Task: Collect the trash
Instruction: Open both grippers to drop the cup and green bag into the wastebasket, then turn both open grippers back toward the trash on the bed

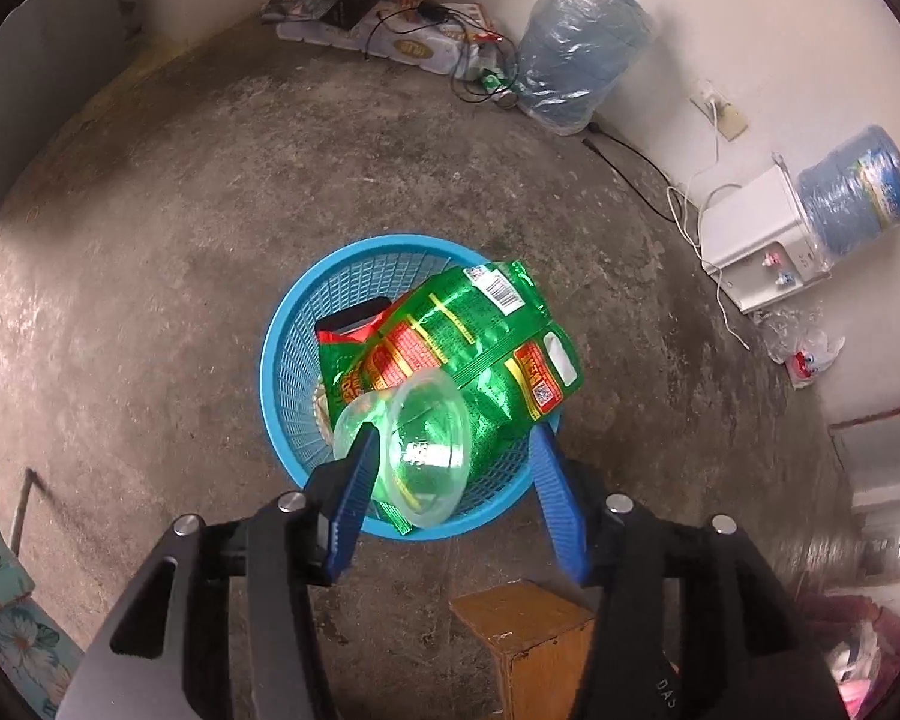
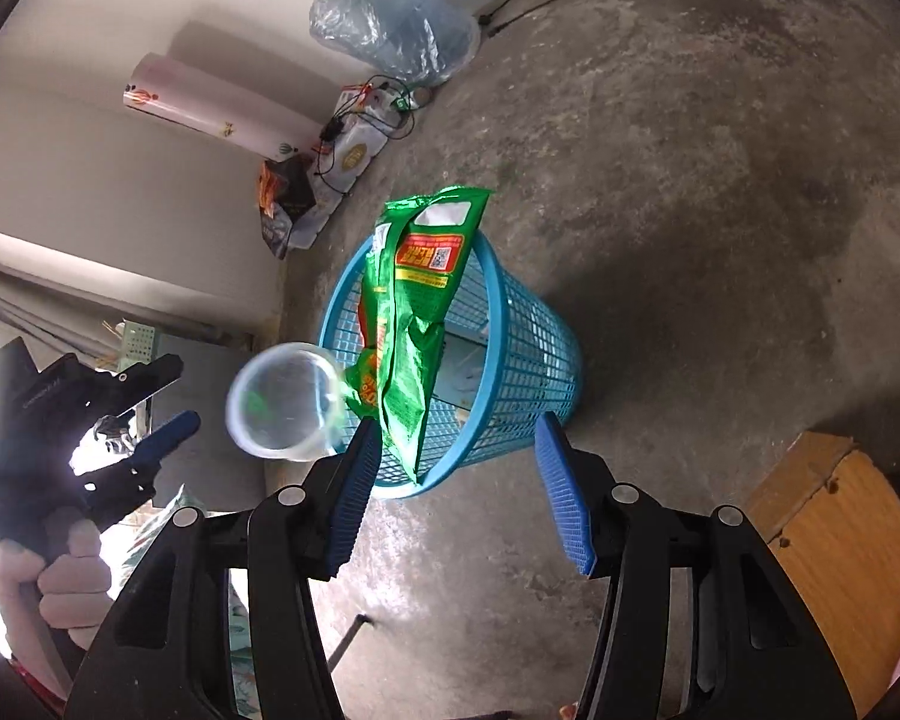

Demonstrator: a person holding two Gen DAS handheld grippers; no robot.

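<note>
- Left gripper (image 1: 450, 450): jaws apart, gripping nothing; a clear plastic cup (image 1: 429, 450) lies between its 2 blue fingers, over the blue basket (image 1: 282, 360).
- Right gripper (image 2: 459, 438): jaws apart, empty.
- Green snack bag (image 2: 420, 324) pokes out of the basket, which stands on the concrete floor (image 1: 180, 240).

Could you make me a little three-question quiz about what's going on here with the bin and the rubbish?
1. True or false: the green snack bag lies fully inside the blue basket.
2. Which item is see-through: A) the cup, B) the wooden box, C) the basket?
3. Fill in: both the left gripper and the right gripper have their jaws ____.

Key:
1. False; it sticks out over the rim.
2. A
3. open; neither pair of jaws presses on anything.
</note>
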